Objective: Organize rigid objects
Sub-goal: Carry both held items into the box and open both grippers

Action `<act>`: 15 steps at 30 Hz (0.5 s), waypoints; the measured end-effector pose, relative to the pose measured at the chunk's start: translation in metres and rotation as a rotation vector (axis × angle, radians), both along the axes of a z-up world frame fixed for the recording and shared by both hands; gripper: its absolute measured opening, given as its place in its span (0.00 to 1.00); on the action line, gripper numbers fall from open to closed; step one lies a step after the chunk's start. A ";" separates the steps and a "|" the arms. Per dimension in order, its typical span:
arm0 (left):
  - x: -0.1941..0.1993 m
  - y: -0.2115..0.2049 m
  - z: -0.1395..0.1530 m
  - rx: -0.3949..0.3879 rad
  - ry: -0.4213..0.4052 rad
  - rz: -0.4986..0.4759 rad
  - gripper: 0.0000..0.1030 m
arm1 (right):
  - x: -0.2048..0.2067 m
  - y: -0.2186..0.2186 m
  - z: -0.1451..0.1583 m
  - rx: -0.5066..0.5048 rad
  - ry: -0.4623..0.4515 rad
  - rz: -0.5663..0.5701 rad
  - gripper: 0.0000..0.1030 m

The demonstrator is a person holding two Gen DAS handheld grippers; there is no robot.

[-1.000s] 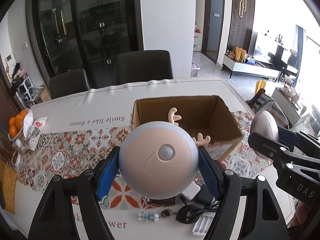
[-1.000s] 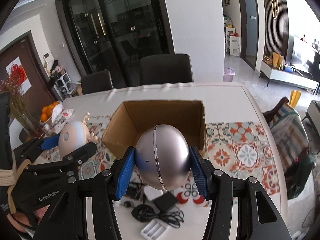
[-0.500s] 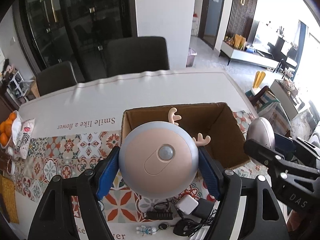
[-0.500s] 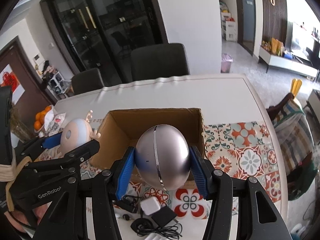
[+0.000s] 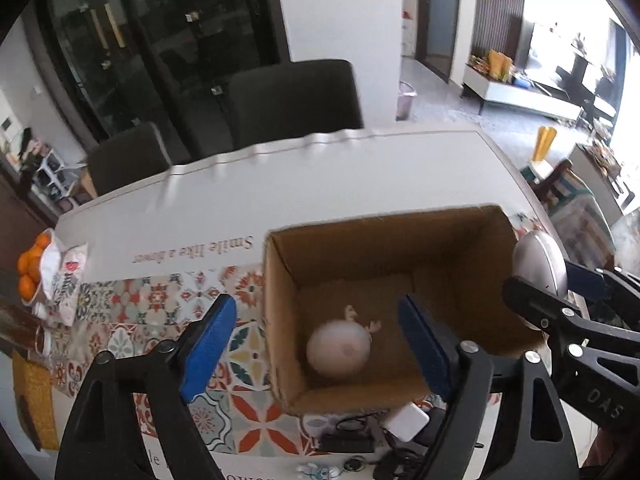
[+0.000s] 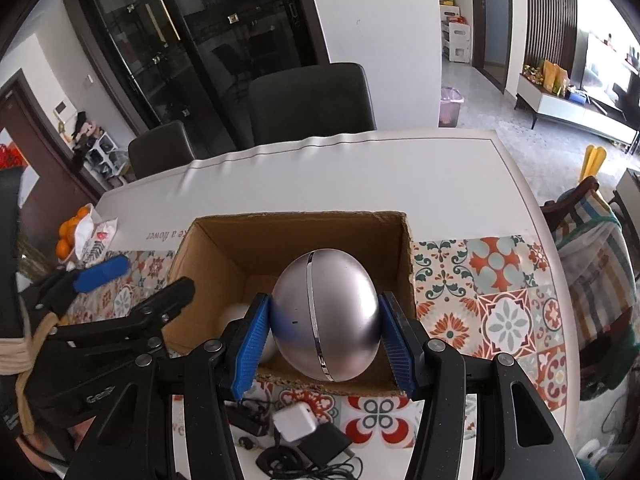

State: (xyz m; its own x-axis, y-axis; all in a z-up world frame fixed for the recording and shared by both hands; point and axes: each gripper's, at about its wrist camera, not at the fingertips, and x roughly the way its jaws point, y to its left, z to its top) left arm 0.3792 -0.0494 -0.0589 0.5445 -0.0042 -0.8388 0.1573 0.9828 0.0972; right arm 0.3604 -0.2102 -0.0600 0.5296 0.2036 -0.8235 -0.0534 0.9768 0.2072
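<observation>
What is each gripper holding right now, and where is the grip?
Left gripper: nothing; jaws open above the cardboard box. Right gripper: the silver egg-shaped device, pads clamped on its two opposite sides.

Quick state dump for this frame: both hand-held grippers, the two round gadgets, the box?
Left hand-held gripper: open, empty, above the box.
Right hand-held gripper: shut on the silver egg-shaped gadget, over the box's near edge.
Antlered round toy: loose inside the box, blurred.
Silver egg-shaped gadget: gripped, not yet in the box.
Cardboard box: open-topped, upright on the table.
White charger: lying on the table among cables.
</observation>
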 end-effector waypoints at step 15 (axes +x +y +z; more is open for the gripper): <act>-0.050 0.036 0.019 -0.045 -0.073 0.067 0.95 | -0.037 0.006 0.014 -0.014 -0.052 -0.033 0.79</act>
State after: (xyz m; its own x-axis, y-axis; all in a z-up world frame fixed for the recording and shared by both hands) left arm 0.3289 -0.0131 -0.0404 0.6041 -0.0024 -0.7969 0.0852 0.9945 0.0616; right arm 0.3232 -0.2042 -0.0455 0.5782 0.1744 -0.7970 -0.0316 0.9809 0.1917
